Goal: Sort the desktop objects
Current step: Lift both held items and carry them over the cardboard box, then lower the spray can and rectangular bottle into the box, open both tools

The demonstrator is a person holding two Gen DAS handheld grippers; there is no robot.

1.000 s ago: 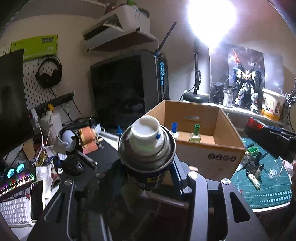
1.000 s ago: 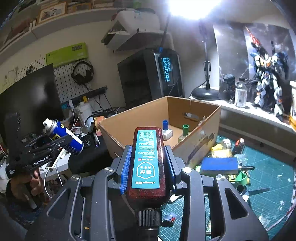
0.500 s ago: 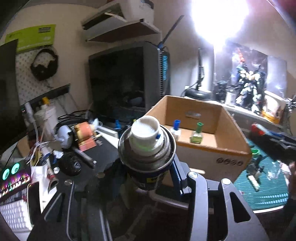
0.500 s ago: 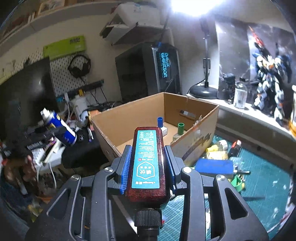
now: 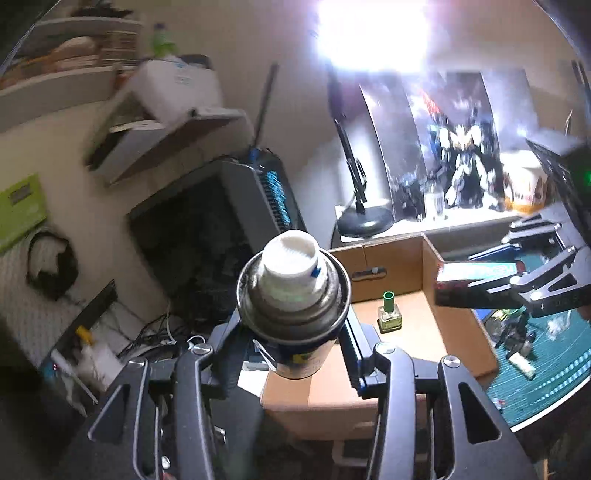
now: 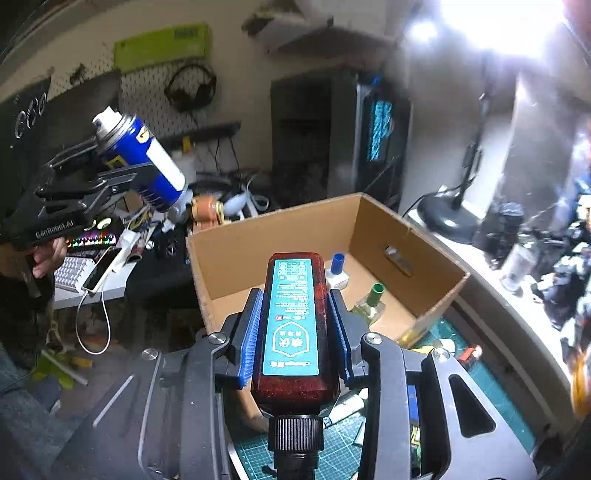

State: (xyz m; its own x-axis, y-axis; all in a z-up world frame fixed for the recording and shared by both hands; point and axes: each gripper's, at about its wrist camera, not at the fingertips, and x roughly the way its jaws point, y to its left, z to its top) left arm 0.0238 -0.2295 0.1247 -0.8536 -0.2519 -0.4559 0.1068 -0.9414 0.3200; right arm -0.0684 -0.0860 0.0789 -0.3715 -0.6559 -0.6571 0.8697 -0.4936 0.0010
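Above the open cardboard box, the left gripper clamped a blue spray can and the right gripper a dark red bottle, apparently mid-carry, each needing lowering inside beside two small bottles.

A blown-out white desk lamp glares from above in both views, its haze washing the wall. Backgrounds smear with motion blur; fisheye corners curve and darken.

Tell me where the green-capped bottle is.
The green-capped bottle stands upright on the floor of the cardboard box, right of the spray can in the left wrist view.
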